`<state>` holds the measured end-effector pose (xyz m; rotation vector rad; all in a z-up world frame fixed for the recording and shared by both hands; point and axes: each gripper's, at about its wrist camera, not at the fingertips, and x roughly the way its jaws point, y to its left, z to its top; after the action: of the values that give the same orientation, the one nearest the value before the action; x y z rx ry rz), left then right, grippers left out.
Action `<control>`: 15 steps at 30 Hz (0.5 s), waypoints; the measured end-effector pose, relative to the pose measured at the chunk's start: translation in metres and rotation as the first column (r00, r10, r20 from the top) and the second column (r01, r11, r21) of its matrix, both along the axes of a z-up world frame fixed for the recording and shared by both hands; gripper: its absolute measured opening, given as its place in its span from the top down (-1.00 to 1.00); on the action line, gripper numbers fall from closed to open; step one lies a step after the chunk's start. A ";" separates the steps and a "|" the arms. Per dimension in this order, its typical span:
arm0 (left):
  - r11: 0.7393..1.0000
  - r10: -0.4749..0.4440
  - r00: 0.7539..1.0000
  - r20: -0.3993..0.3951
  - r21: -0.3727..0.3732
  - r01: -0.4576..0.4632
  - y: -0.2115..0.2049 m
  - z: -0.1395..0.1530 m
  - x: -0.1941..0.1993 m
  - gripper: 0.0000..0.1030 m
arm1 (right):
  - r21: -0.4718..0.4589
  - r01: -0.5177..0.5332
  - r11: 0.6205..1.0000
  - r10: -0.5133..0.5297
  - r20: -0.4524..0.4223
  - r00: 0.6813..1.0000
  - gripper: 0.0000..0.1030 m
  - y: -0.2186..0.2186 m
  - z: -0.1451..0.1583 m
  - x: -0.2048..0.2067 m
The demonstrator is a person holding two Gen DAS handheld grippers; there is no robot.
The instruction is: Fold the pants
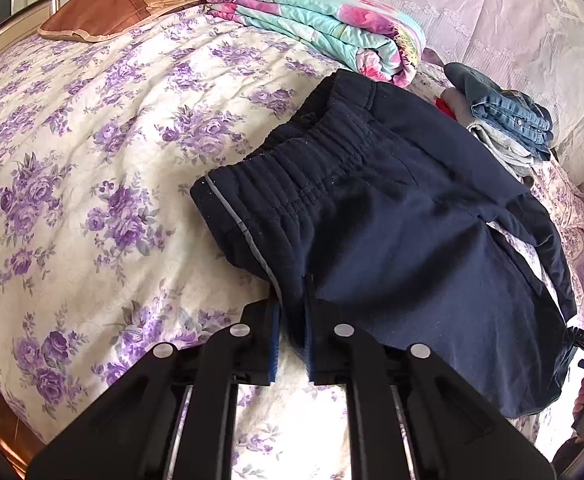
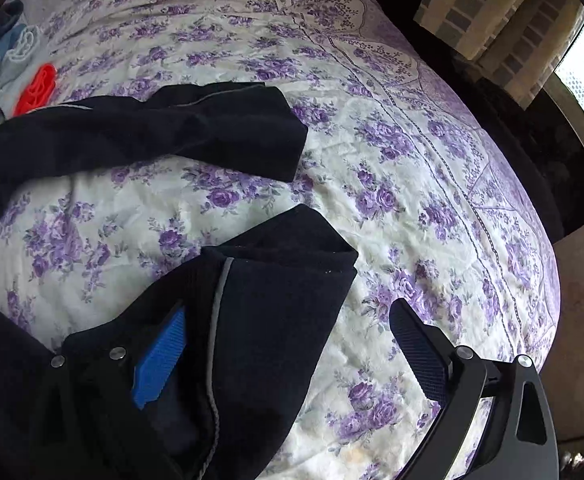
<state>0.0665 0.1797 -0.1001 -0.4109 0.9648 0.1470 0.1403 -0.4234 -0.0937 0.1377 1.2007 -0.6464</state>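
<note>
A bed (image 1: 71, 152) with a cream, purple-flowered cover fills both views. On it lie navy pants (image 1: 392, 216) at centre right, a folded floral quilt (image 1: 316, 24) and brown pillow (image 1: 123, 4) along the top, and what looks like folded jeans (image 1: 508, 116) at upper right.

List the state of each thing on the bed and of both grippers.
Navy pants: spread out, unfolded, legs apart.
Left gripper: shut on the pants' side seam.
Right gripper: open over a leg end.
Floral quilt: folded.
Jeans: folded, stacked.
Pillow: lying flat.
</note>
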 end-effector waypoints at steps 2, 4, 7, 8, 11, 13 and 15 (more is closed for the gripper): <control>1.000 -0.009 1.000 -0.002 0.002 0.009 0.000 0.000 0.001 0.83 | 0.090 -0.007 0.996 0.005 0.021 1.000 0.13 -0.010 -0.011 -0.006; 1.000 -0.013 1.000 -0.006 0.002 0.013 0.000 -0.001 0.002 0.83 | 0.218 -0.010 0.976 -0.014 0.105 0.994 0.36 -0.024 -0.011 -0.022; 1.000 -0.013 1.000 -0.003 0.013 0.013 -0.002 0.000 0.003 0.83 | 0.238 -0.008 0.971 -0.034 0.173 0.984 0.42 -0.039 0.008 -0.048; 1.000 -0.012 1.000 0.001 0.014 0.012 -0.003 0.001 0.002 0.83 | 0.266 -0.005 0.964 -0.049 0.195 0.980 0.43 -0.046 0.013 -0.058; 1.000 -0.022 0.999 0.040 -0.001 0.022 -0.004 0.011 -0.007 0.84 | 0.356 -0.010 0.934 -0.092 0.268 0.959 0.45 -0.066 0.028 -0.089; 0.999 -0.037 0.998 0.060 -0.003 0.037 -0.005 0.017 -0.017 0.84 | 0.377 -0.018 0.926 -0.100 0.293 0.951 0.47 -0.072 0.029 -0.108; 0.999 -0.045 0.998 0.050 -0.011 0.046 -0.006 0.017 -0.025 0.84 | 0.373 -0.017 0.928 -0.099 0.289 0.952 0.48 -0.078 0.021 -0.123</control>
<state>0.0418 0.1736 -0.0833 -0.4017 0.9259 0.0894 0.0178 -0.5011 -0.0727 0.5657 1.0103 -0.4078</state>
